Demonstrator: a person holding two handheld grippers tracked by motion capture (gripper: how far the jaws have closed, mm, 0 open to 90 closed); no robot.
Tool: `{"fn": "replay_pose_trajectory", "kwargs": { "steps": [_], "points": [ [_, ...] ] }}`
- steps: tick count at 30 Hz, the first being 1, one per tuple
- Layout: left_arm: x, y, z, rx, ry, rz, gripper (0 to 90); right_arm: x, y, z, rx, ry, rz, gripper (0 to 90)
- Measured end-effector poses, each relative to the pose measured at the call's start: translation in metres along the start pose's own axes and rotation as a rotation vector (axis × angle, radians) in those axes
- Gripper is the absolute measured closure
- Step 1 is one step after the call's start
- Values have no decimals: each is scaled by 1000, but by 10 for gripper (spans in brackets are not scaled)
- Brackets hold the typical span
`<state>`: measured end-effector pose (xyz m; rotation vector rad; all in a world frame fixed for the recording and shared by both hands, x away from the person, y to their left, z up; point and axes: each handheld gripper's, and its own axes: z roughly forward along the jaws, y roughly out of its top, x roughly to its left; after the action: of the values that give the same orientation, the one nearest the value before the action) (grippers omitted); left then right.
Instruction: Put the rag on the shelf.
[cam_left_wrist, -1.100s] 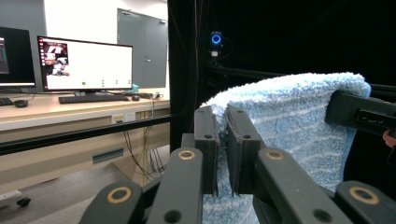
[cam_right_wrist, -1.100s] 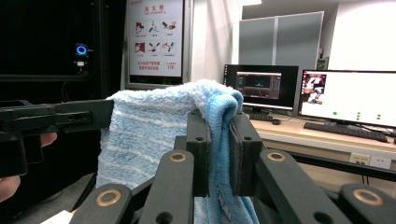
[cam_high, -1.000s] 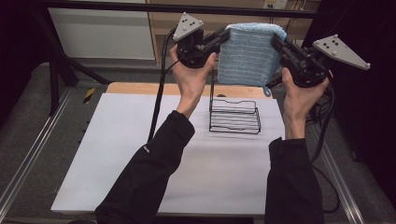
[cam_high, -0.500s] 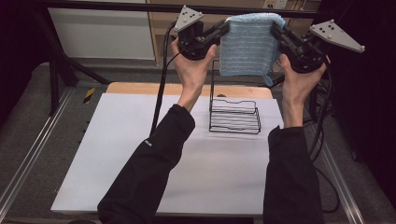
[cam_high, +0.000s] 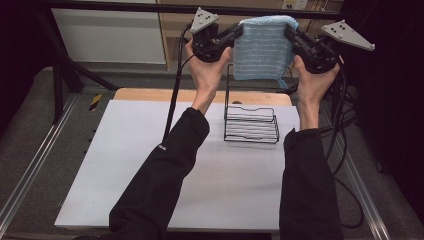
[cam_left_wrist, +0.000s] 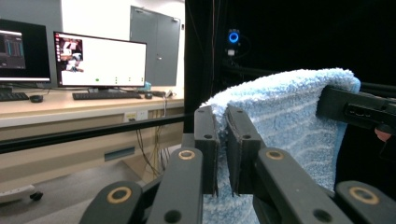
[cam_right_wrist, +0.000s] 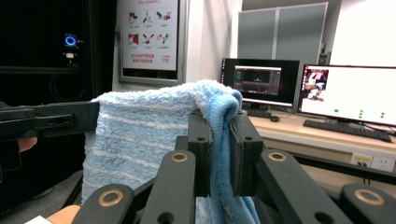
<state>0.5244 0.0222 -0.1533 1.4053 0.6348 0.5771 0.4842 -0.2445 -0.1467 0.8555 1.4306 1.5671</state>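
Observation:
A light blue striped towel (cam_high: 262, 47) hangs folded in the air, stretched between both grippers high above the table's far edge. My left gripper (cam_high: 239, 29) is shut on the towel's left top corner, and the jaws pinch the terry cloth (cam_left_wrist: 280, 121) in the left gripper view. My right gripper (cam_high: 290, 30) is shut on the right top corner, where the folded edge (cam_right_wrist: 219, 140) sits between the jaws. Below the towel a black wire rack (cam_high: 251, 122) with an upright post stands on the white table (cam_high: 150, 165).
Cables trail from both grippers down past the table's sides. A wooden strip (cam_high: 150, 95) edges the table's far side. Monitors and a keyboard stand on a desk (cam_left_wrist: 70, 100) beyond the table. Metal rails run along both sides.
Both grippers have lifted the towel higher and slightly farther from the person, keeping it stretched between them. The rack has stayed in place.

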Motion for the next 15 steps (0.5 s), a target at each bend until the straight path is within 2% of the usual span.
{"fn": "replay_pose_trajectory", "kwargs": {
  "steps": [15],
  "points": [
    [4, -32, 0, 57, -19, 2, 838, -6, -37, -5, 54, 24, 14, 813]
  ]
}}
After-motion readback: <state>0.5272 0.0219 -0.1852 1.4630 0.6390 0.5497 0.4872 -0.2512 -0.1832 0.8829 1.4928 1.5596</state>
